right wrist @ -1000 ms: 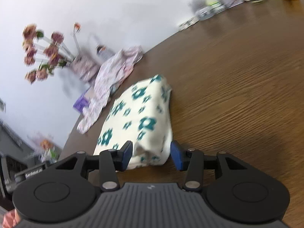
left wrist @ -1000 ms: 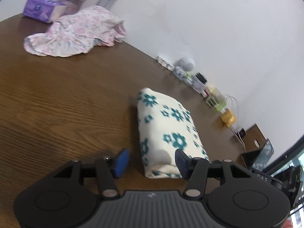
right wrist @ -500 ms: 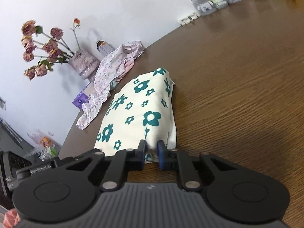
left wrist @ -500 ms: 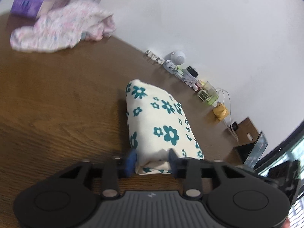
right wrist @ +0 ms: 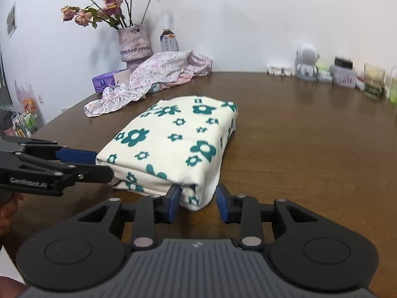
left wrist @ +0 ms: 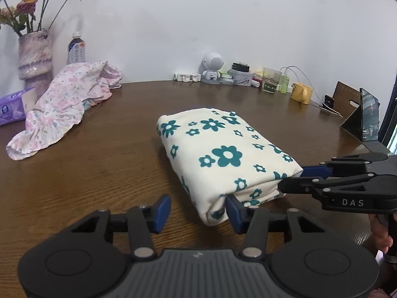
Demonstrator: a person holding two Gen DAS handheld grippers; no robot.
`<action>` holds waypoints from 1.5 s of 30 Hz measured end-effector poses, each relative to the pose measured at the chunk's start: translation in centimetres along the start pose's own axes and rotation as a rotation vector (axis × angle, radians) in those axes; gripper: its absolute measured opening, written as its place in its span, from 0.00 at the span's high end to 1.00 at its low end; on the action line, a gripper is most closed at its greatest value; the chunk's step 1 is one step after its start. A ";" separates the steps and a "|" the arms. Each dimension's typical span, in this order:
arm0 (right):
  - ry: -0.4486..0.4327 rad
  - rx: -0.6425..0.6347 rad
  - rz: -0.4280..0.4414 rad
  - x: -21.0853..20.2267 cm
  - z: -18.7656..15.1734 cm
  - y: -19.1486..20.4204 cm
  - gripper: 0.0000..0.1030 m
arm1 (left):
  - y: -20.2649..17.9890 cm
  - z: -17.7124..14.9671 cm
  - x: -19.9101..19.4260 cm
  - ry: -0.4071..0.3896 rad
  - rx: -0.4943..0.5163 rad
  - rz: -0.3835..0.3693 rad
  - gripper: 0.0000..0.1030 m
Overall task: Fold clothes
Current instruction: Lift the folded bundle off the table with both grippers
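A folded cream cloth with teal flowers point(left wrist: 223, 149) lies on the brown wooden table point(left wrist: 86, 178). My left gripper point(left wrist: 197, 211) is open at the cloth's near left corner, with its right finger point(left wrist: 234, 212) against the fabric and its left finger over bare wood. My right gripper point(right wrist: 197, 203) is open around the near right corner of the folded cloth point(right wrist: 173, 136), which sits loosely between the fingers. Each gripper shows in the other's view: the right gripper point(left wrist: 295, 178) and the left gripper point(right wrist: 99, 164), both at the cloth's near edge.
A crumpled pink floral garment point(left wrist: 67, 104) lies at the back left, beside a vase of dried roses point(left wrist: 34, 54), a bottle point(left wrist: 76, 51) and a purple tissue pack point(left wrist: 12, 108). Small items, a yellow mug point(left wrist: 301, 95) and a tablet point(left wrist: 367, 121) line the back right.
Half a second ago both grippers were shut on the cloth's near edge; both have since opened and let it go. The views have levelled and the cloth rests flat.
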State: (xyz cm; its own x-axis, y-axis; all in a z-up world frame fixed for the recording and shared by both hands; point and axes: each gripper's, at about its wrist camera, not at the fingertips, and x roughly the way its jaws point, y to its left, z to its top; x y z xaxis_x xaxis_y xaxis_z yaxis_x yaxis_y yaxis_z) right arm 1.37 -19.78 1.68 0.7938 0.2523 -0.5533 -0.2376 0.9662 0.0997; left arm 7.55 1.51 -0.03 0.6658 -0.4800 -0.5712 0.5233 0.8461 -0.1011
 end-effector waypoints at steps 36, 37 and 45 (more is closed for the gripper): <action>0.000 -0.050 0.110 -2.0 0.9 0.2 0.68 | 3.4 0.7 -0.7 -0.037 -0.097 0.067 0.78; -0.006 -0.054 0.108 -2.1 1.1 0.0 0.67 | 4.0 0.9 -0.5 -0.036 -0.107 0.083 0.76; 0.031 -0.084 0.080 0.6 2.2 -0.9 0.63 | 8.6 2.4 0.4 -0.013 -0.238 0.200 0.73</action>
State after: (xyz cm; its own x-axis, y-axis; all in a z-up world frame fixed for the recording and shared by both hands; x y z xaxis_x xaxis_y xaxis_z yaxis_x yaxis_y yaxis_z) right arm 3.28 -20.36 3.03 0.7532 0.3259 -0.5714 -0.3472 0.9348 0.0755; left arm 13.57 8.02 0.77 0.7506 -0.3000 -0.5887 0.2428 0.9539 -0.1765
